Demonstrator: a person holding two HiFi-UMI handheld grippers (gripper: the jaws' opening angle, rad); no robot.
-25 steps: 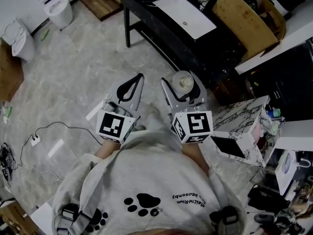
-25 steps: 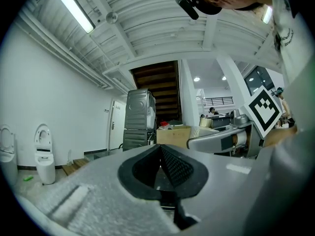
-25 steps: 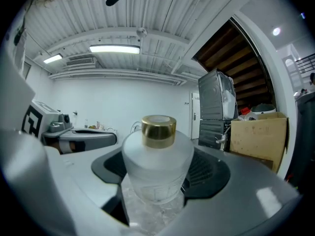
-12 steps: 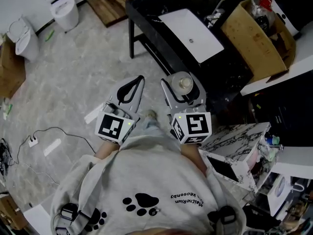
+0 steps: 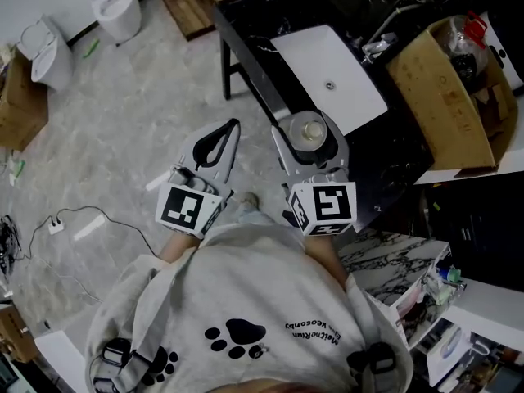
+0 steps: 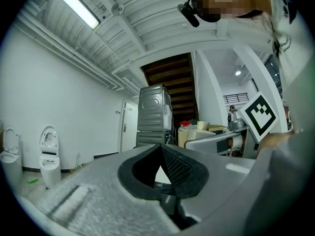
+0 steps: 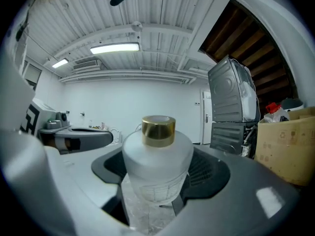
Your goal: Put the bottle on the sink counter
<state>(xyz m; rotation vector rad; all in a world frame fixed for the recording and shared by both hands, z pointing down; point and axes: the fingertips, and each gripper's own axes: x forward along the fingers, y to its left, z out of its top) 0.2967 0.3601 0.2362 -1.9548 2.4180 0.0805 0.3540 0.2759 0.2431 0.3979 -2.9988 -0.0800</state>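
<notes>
The right gripper (image 5: 308,140) is clamped on the frosted, gold-capped bottle (image 7: 156,154) — upright, held over the near edge of the black sink counter (image 5: 255,24), near its white basin (image 5: 332,65). Left gripper (image 5: 223,136) alongside — jaws together, empty.

I'm looking into a storeroom-like workshop: toilets (image 5: 115,6) are standing loose on the stone floor (image 5: 139,121), a cardboard box (image 5: 446,97) crowding the sink counter (image 5: 246,19).

Bright white room, long ceiling lamps (image 7: 114,48) glowing overhead, soft faint shadows on the pale floor (image 5: 123,113), gripper views round and bent with black corners (like a fish eye), close bottle (image 7: 157,161) slightly fuzzy, head view greyer.
</notes>
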